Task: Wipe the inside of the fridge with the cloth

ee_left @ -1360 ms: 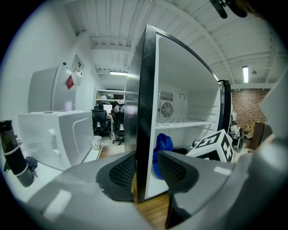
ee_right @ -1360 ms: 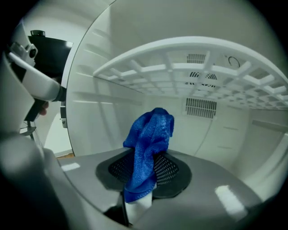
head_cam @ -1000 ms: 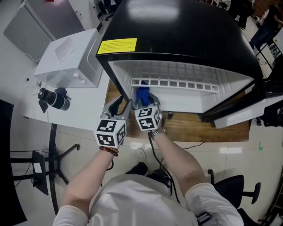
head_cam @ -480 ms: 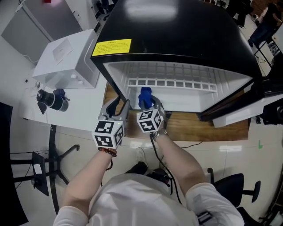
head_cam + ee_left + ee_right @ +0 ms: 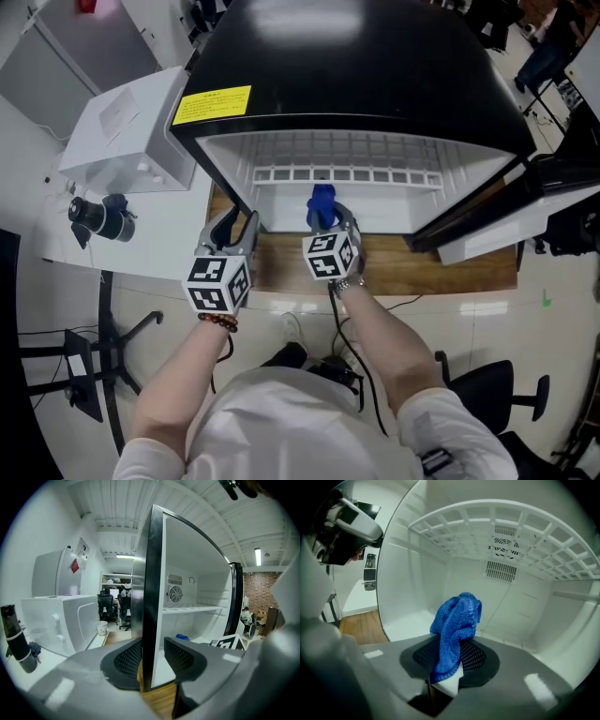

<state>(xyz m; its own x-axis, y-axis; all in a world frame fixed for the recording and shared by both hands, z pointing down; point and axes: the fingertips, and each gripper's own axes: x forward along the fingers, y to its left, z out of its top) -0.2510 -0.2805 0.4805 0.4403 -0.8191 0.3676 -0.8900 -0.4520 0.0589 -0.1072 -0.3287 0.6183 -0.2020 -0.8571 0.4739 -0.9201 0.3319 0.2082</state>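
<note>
Step in hand: cloth taken to the fridge mouth, wiping stroke not yet on a surface, as far as I can judge.

Right gripper (image 5: 450, 660): jaws closed on the blue cloth (image 5: 457, 625), which stands up in a bunch above them. It sits just inside the open front of the black mini fridge (image 5: 375, 84), low, under the white wire shelf (image 5: 487, 531). No contact with floor or walls is visible.

Left gripper (image 5: 152, 656): jaws set on either side of the front edge of the fridge's left side wall (image 5: 152, 573), pads seemingly against it. Likely bracing the cabinet.

Next move calls for: pressing the loose bunch flat against the floor or a wall, then sweeping towards the back, where a fan vent (image 5: 505, 545) sits. The shelf is close above, so a low approach is needed.

Surroundings: interior white, smooth and empty. The fridge stands on a wooden desk (image 5: 450, 267), door (image 5: 525, 216) swung open to the right. A white box-shaped unit (image 5: 131, 122) is beside it on the left. Pale floor, office chair (image 5: 497, 394) nearby.
</note>
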